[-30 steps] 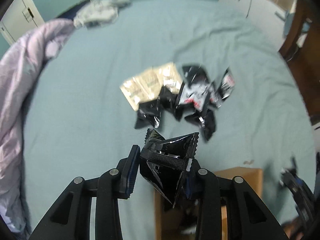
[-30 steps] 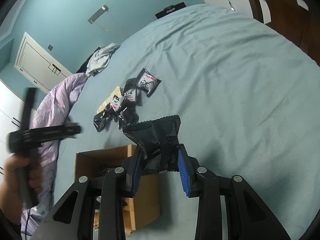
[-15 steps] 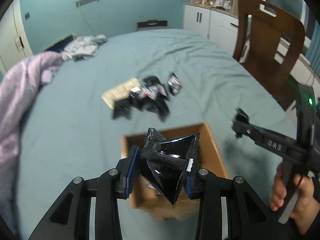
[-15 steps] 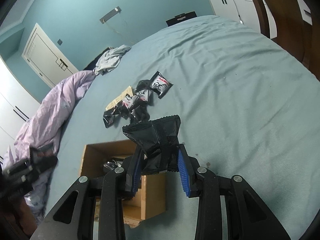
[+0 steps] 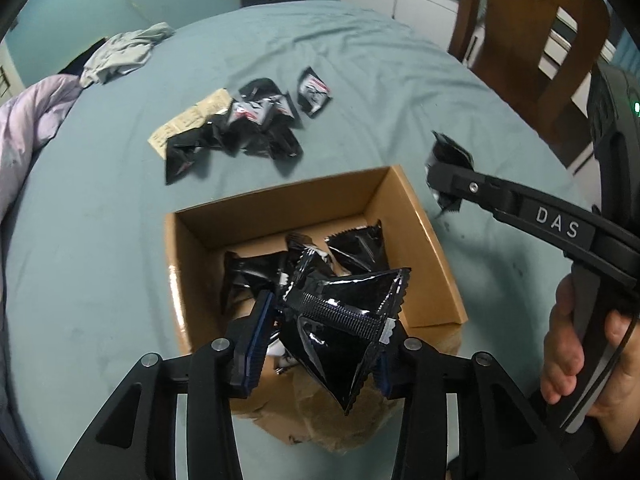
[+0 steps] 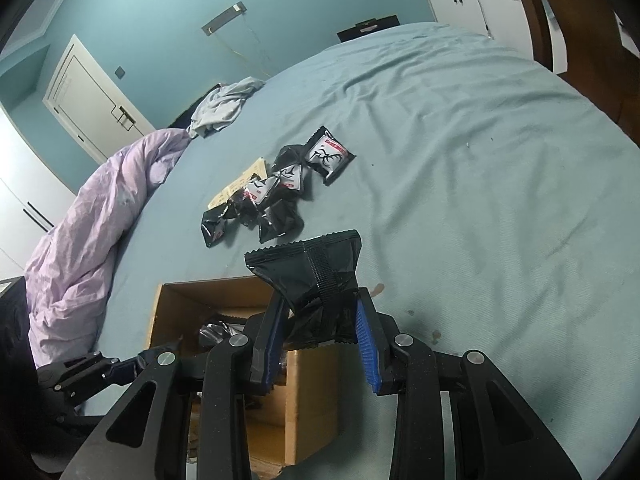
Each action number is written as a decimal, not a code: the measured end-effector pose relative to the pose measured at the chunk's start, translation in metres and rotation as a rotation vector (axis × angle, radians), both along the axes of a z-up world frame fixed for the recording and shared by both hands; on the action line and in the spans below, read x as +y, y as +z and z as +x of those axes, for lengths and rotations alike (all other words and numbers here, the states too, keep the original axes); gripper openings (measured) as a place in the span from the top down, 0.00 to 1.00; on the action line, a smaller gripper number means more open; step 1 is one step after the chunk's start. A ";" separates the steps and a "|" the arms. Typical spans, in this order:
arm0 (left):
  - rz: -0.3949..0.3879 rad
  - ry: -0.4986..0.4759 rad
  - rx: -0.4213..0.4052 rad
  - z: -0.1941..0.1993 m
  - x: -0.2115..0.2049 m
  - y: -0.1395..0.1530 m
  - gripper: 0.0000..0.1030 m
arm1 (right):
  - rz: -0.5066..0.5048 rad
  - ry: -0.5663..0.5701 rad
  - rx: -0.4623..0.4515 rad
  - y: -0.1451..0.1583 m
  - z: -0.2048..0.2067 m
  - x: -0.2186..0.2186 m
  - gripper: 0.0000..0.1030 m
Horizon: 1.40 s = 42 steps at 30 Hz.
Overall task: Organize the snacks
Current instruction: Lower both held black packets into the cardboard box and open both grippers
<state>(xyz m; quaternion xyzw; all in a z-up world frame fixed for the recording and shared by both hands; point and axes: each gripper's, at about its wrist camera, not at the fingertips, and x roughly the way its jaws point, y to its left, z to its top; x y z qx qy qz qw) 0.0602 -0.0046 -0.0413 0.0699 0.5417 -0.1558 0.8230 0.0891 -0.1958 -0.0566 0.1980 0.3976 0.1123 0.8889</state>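
My left gripper (image 5: 320, 338) is shut on a black snack packet (image 5: 340, 320) and holds it over the near edge of an open cardboard box (image 5: 404, 200). Several black packets (image 5: 356, 246) lie inside the box. My right gripper (image 6: 320, 334) is shut on another black snack packet (image 6: 312, 276) above the box's right side (image 6: 312, 396); it also shows in the left wrist view (image 5: 448, 172) just right of the box. A pile of black packets (image 5: 248, 124) and a beige packet (image 5: 188, 124) lies on the bed beyond the box.
The box sits on a blue-green bed sheet (image 6: 480, 160). A lilac duvet (image 6: 92, 216) is bunched at the left. Grey clothes (image 6: 224, 104) lie at the far end. A wooden chair (image 5: 536, 48) stands at the right of the bed.
My left gripper has swung with its packet from above the snack pile to over the box. My right gripper has moved closer to the box, still holding its packet.
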 end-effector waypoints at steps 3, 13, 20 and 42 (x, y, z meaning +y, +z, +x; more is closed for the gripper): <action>0.029 -0.026 0.014 0.001 -0.009 -0.007 0.56 | -0.003 0.005 0.000 -0.003 0.000 0.002 0.70; 0.087 0.023 -0.130 0.002 0.001 0.017 0.14 | -0.040 -0.008 -0.026 -0.002 -0.008 0.002 0.70; 0.153 0.133 -0.193 0.009 0.033 0.030 0.13 | -0.111 0.022 -0.032 0.011 -0.027 0.019 0.69; 0.025 0.297 -0.175 0.013 0.082 0.035 0.06 | -0.328 0.220 0.123 0.003 -0.021 0.099 0.65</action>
